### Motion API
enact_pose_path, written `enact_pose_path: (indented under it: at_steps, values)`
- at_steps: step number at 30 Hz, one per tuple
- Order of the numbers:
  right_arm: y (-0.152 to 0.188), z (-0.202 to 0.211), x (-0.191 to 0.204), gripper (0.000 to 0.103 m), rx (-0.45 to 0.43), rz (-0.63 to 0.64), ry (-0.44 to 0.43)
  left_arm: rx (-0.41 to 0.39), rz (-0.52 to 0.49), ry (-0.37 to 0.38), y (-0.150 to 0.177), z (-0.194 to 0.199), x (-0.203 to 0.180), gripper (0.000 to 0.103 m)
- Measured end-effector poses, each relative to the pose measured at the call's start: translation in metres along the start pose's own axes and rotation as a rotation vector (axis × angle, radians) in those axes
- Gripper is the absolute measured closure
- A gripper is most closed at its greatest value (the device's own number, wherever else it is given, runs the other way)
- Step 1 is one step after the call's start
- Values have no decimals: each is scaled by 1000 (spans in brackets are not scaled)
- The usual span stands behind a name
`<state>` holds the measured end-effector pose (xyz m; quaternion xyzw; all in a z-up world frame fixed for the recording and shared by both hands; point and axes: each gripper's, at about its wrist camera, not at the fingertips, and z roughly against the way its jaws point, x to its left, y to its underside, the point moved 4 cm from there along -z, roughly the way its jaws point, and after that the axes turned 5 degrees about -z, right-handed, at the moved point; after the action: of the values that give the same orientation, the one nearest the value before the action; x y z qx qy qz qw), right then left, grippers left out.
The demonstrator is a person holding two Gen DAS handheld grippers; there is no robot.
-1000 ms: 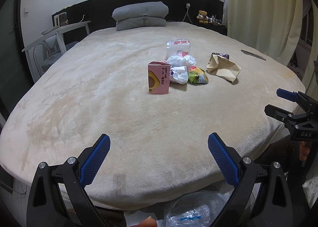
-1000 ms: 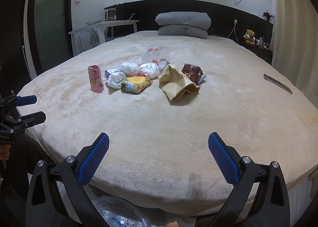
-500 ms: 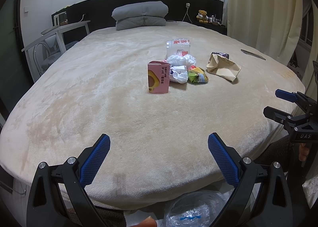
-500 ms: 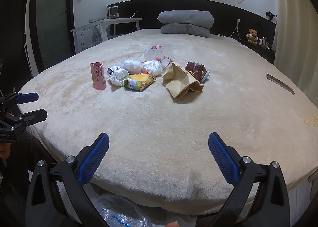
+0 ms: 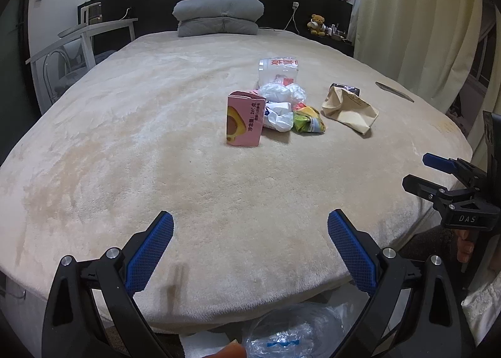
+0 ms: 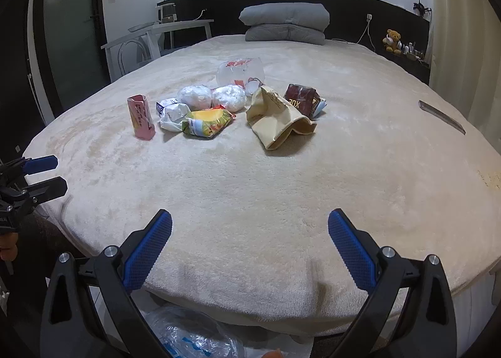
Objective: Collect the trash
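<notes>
Nearest, the left gripper [image 5: 250, 226] and right gripper [image 6: 250, 225] hover at the bed's [image 5: 156, 154] near edge, both spread wide and empty; the right one's body reads "DAS". Below the edge lies one clear plastic bag [image 6: 194, 336]. Mid-bed sits the trash: one pink carton [image 5: 244, 121] upright, printed "260"; one white wrapper [image 6: 172, 112]; one yellow-green packet [image 6: 208, 122]; one tan paper bag [image 6: 277, 118], mouth toward the camera; two white crumpled balls [image 6: 194, 97]; one brown packet [image 6: 302, 102]; farthest, one clear red-lettered bag [image 6: 240, 71].
</notes>
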<state>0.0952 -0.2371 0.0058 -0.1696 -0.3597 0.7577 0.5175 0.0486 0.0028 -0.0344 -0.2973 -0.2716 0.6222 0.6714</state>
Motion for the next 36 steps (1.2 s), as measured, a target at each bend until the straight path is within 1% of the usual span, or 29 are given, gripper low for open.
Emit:
enact_pose_path:
  at_steps: [6,11,16,19,23,27,33,36]
  values:
    - [-15,-22,-10,4,33,-13,27,37,-3,-18,-14,-25,11,6]
    - [-30,-41,-18,4,46,-18,50,62,-2,3,-28,-47,16,6]
    - [-45,-63,-27,4,63,-42,44,93,-31,15,-40,-74,18,6]
    - [-54,-77,-31,4,79,-49,61,113,-56,6,-46,-90,18,6]
    - [-65,-97,-34,4,105,-45,76,132,-74,8,-55,-106,21,6]
    - [-72,-113,-34,4,120,-28,86,160,-109,-7,-62,-123,26,6]
    - [-83,-129,-34,4,132,-1,80,193,-160,8,-71,-143,28,5]
    - [-85,-133,-33,4,169,-13,82,220,-170,24,-72,-152,29,5]
